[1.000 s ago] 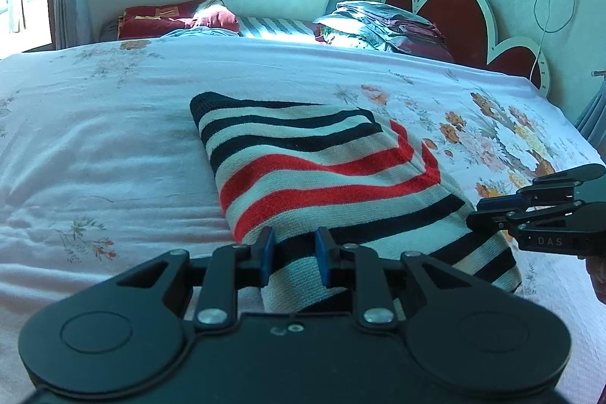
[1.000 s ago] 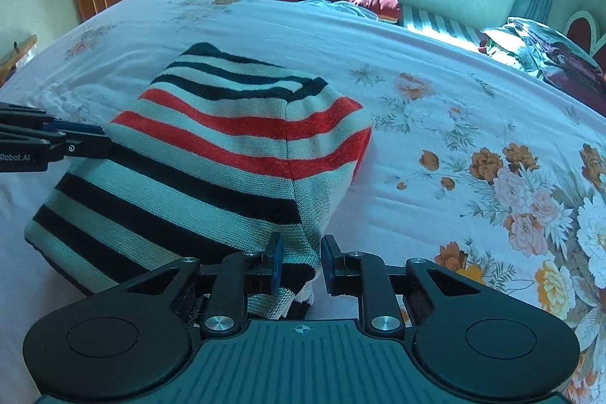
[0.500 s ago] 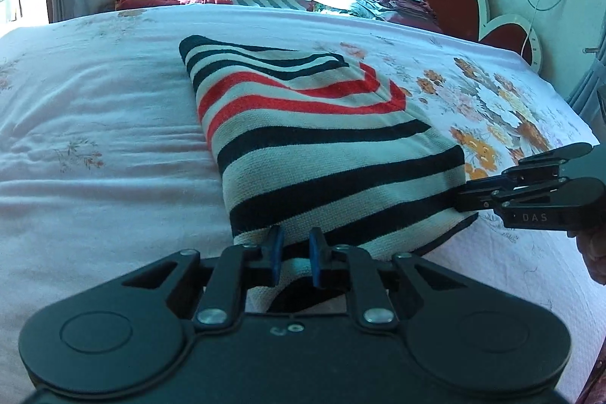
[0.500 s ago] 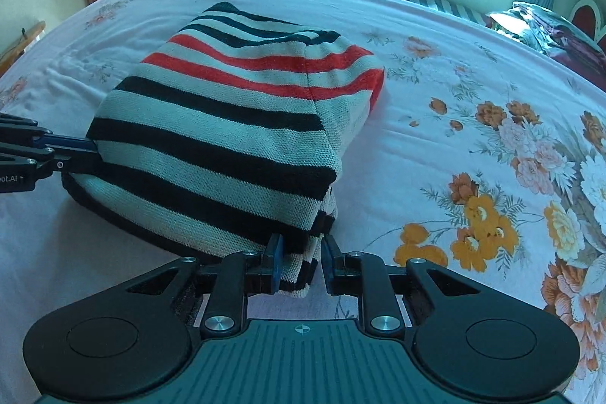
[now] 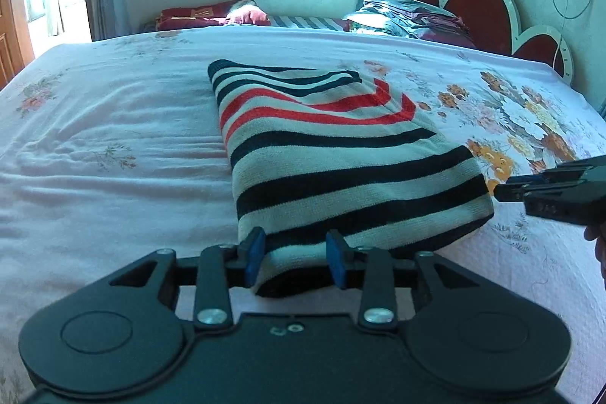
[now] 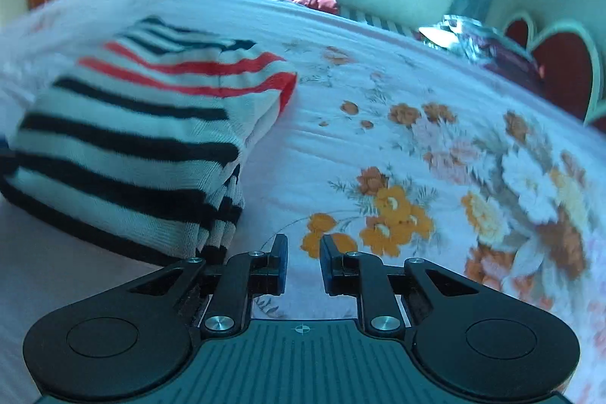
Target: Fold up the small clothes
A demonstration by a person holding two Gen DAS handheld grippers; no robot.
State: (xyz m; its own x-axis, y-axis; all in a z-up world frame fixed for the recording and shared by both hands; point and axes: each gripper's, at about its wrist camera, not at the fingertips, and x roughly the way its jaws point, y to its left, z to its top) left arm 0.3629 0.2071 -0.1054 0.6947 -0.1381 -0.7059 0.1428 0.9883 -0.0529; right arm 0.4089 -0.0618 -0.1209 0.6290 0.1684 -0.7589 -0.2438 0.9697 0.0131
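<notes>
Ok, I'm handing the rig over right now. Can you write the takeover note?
Left hand-held gripper: its jaws have just been opening. The near edge of the striped sweater lies between them, apparently not pinched.
Right hand-held gripper: jaws slightly apart and empty, just right of the sweater's corner.
Sweater: a folded block lying on the bed.
Done: the fold looks complete.
Left: back the left gripper off the edge, then tidy the layered right side if needed.
</notes>
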